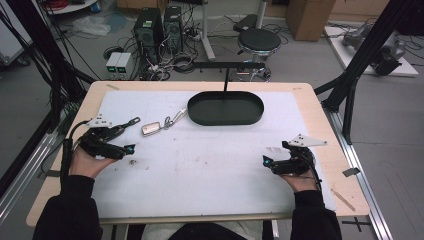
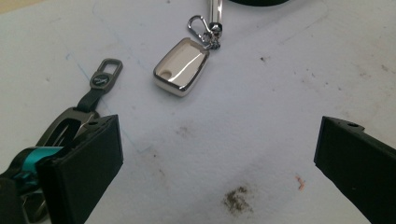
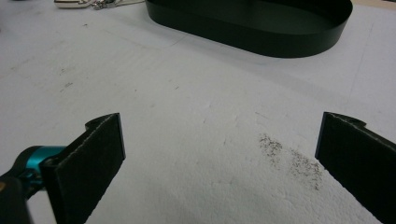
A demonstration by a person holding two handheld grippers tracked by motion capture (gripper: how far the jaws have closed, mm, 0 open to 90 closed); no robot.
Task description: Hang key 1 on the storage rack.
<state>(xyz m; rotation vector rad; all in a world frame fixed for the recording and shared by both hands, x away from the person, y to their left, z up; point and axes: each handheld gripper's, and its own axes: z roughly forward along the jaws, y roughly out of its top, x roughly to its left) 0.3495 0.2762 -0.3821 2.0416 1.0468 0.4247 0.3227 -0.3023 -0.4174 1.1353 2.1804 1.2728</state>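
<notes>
A silver key fob [image 1: 149,128] with a carabiner clip [image 1: 169,121] lies on the white mat [image 1: 210,170], left of a black oval tray [image 1: 226,108]. In the left gripper view the silver fob [image 2: 181,66] lies ahead of my open left gripper [image 2: 219,135]. A dark key fob [image 2: 70,126] with a black strap loop [image 2: 106,74] rests beside the left jaw, touching or nearly touching it. In the high view my left gripper [image 1: 127,139] is at the mat's left side. My right gripper [image 1: 275,152] [image 3: 222,135] stands open and empty over bare mat, with the tray [image 3: 243,39] ahead of it.
A thin black T-shaped stand [image 1: 225,65] rises just behind the tray. Dirty smudges mark the mat [image 2: 237,199] [image 3: 299,161]. Black frame posts [image 1: 350,95] flank the table. On the floor beyond are a stool [image 1: 258,41] and computer towers [image 1: 160,27].
</notes>
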